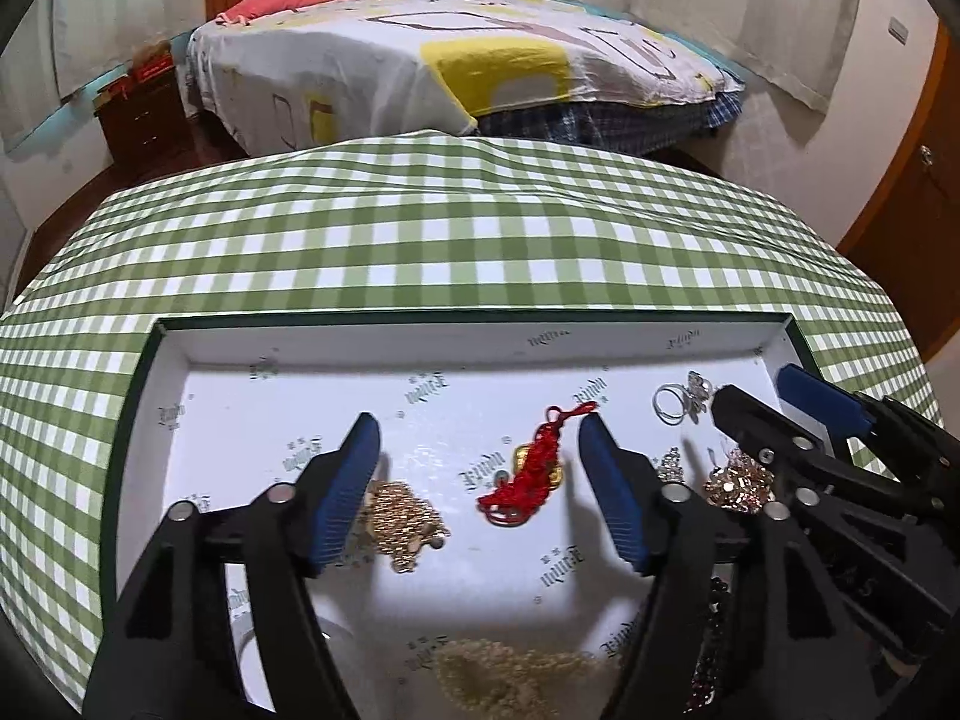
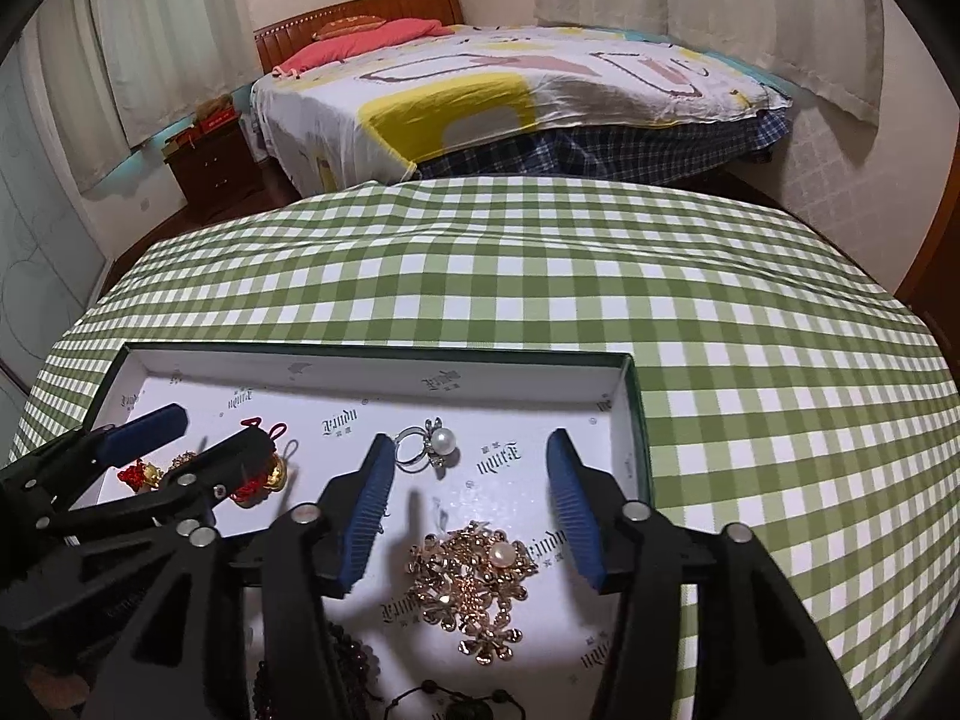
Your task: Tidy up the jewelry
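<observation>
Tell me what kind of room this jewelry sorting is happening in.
Most likely a home bedroom: a made bed with a pink pillow and wooden headboard, a nightstand beside it, and curtained windows behind.

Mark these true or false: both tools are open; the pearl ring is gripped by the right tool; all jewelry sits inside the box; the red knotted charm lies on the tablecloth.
1. Both tools are open: true. Left tool and right tool grip nothing.
2. False. The pearl ring lies free.
3. True, for all visible pieces, inside the box.
4. False. The red knotted charm lies inside, not on the tablecloth.
</observation>
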A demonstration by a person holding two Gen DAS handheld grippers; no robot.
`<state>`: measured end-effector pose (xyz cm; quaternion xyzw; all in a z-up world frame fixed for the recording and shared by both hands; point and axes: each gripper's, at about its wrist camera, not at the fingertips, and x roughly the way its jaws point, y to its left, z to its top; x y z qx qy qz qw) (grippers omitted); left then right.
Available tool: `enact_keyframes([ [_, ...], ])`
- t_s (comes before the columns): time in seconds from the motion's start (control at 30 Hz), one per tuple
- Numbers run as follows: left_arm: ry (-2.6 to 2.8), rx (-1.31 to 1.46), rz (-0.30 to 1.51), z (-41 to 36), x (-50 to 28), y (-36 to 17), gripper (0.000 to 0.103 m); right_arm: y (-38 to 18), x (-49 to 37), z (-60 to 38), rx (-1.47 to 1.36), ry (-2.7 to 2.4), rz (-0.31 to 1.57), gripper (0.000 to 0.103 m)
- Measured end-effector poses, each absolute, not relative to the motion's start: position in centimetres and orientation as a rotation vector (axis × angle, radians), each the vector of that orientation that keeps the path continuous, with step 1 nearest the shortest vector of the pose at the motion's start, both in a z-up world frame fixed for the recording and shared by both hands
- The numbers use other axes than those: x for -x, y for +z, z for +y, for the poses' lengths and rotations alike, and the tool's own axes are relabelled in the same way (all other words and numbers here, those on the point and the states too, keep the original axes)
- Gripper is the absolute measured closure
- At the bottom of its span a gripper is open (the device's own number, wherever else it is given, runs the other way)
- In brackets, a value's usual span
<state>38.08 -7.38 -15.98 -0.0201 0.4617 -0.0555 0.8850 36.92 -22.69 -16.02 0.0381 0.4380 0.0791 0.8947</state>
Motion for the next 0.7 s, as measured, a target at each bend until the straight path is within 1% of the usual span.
enact_keyframes([
  [0.17,-0.089,0.049,0.956,-6.4,-37.9,-15.6,0.018,-15.5,-36.4,-23.0,-0.075,0.151,0.882,0.031],
  [0.27,-0.079,0.050,0.939,-6.0,-37.6,-15.2,0.013,-15.2,-36.0,-23.0,-0.073,0.146,0.870,0.028],
  [0.47,-0.063,0.011,0.892,-5.6,-36.6,-14.4,0.012,-14.7,-35.2,-23.1,-0.059,0.133,0.839,0.022],
  [0.7,-0.047,-0.009,0.824,-5.1,-34.9,-13.7,0.010,-14.8,-34.1,-24.0,-0.063,0.090,0.821,0.020],
])
